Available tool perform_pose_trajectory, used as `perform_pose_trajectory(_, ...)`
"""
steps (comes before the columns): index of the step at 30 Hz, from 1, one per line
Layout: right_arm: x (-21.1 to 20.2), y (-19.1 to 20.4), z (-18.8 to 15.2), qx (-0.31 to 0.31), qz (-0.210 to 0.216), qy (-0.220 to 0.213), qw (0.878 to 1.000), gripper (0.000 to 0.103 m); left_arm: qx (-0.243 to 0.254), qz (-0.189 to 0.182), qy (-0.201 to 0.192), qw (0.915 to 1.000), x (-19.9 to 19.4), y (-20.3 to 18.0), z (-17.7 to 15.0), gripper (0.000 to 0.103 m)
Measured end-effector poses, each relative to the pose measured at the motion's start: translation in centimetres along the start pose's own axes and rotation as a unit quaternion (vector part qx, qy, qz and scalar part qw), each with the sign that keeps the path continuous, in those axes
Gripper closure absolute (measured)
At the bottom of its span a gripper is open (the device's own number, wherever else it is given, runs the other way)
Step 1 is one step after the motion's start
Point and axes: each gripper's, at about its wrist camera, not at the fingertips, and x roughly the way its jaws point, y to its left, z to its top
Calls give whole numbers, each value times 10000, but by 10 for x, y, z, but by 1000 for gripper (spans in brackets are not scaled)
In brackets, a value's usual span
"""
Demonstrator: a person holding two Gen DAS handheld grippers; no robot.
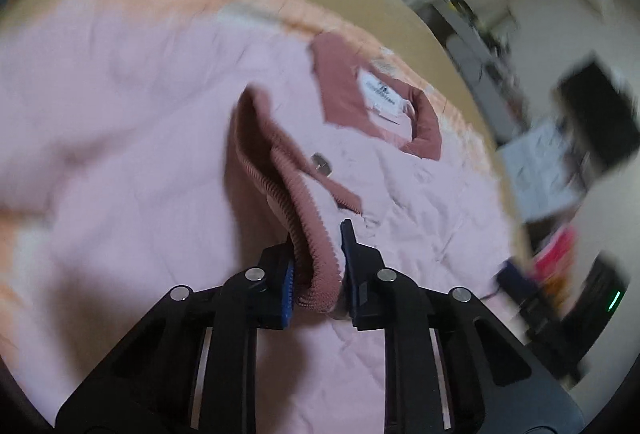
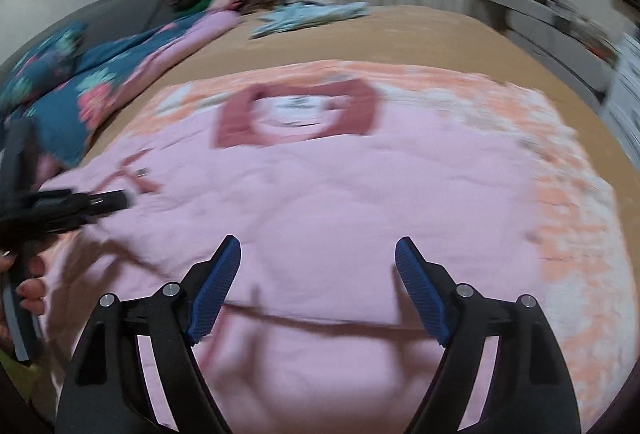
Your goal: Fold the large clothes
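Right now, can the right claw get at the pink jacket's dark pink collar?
Probably yes: the right claw is open and empty, and only flat pink jacket lies between it and the collar; nothing covers the collar.

Both cameras are looking down along their fingers, close above the bed (image 2: 400,30). Both are seeing the pink jacket (image 2: 320,194), its collar (image 1: 424,126) included.

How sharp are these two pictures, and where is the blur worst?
Left wrist view: the left gripper and ribbed cuff are fairly sharp, the room at the right edge is smeared. Right wrist view: the pink jacket and its collar are motion-blurred; the right gripper stays crisp. Both bend at the edges.
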Motion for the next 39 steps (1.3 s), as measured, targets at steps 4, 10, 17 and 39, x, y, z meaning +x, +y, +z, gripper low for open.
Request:
perform_pose_trajectory(4,6,-37,1,270,-337,178,9989,24,419,388,-475,9972,-23,-9,19,92)
perform_pose_trajectory(10,32,-65,-18,582,-604,596,9947,24,388,853,-21,9956,4,14,7,92)
perform_pose_trajectory(17,51,-69,-32,587,-888,723,9917,23,338,896,142,9953,20,27,-8,85)
perform_pose_trajectory(39,-14,32,-10,339,-275,65,9990,4,-144,1384,-389,9895,-75,60,-7,9)
